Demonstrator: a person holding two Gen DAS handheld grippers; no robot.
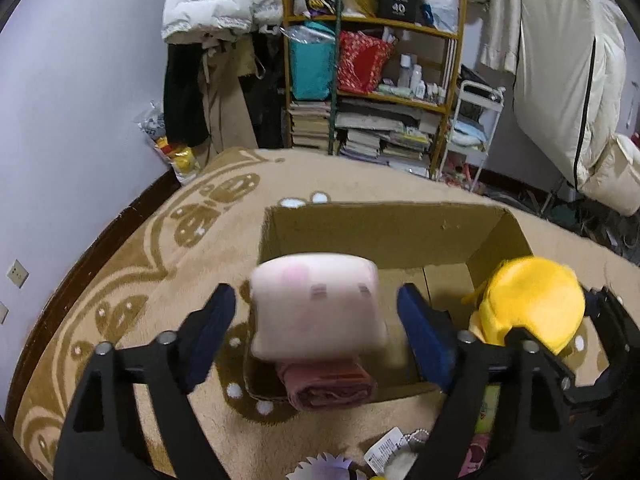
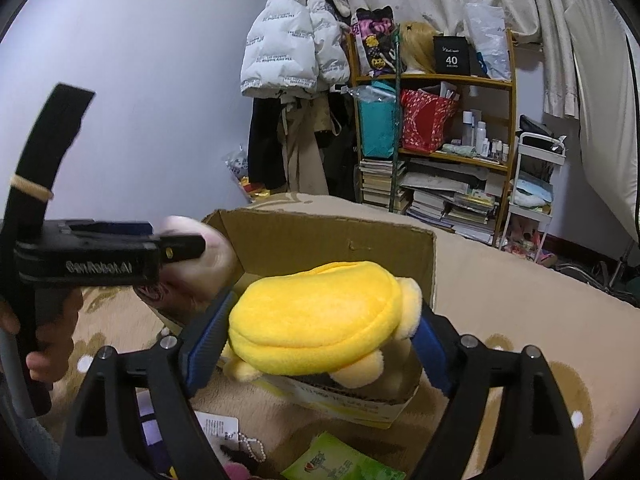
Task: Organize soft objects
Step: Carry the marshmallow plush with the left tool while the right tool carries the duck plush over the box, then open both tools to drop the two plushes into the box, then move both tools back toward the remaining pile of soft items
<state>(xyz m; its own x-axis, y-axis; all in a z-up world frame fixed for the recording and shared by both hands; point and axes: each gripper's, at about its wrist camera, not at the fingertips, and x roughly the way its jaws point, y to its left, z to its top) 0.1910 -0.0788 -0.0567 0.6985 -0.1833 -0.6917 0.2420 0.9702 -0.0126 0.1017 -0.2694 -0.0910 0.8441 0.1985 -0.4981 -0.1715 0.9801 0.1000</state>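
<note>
The left tongs (image 1: pixel 316 322) are seen spread wide, and the pink cube plush (image 1: pixel 316 308) sits blurred in the gap between them — clear space shows on both sides, so neither blue pad (image 1: pixel 218 332) is pressed against it. The plush is caught above the near left corner of the open cardboard box (image 1: pixel 384 232), just over a rolled pink cloth (image 1: pixel 328 384) that lies at the box's near edge. From the right wrist camera the left tongs (image 2: pixel 188 250) are seen side-on, gripped by a hand (image 2: pixel 48 332), with the pink plush (image 2: pixel 208 256) a smear at their tip, over the box's left wall.

The right tongs (image 2: pixel 320 334) are also parted, and the yellow plush (image 2: pixel 320 320) lies between them, resting on the box's near rim (image 2: pixel 352 404). The left pad (image 2: pixel 208 344) is close against the plush's side and the right pad (image 2: pixel 430 344) is next to its pale ear; whether either one still presses cannot be told for certain, though no squeezing of the toy is visible. In the left view the same yellow plush (image 1: pixel 532 300) shows at the box's right side, with the right tongs (image 1: pixel 568 332) around it.

The box stands on a tan patterned blanket (image 1: pixel 120 280). Nearer the cameras a white tag (image 2: pixel 220 428), a bead chain (image 2: pixel 252 446) and a green packet (image 2: pixel 336 460) are scattered — a shelf (image 1: pixel 376 92) stacked with books is seen behind.
</note>
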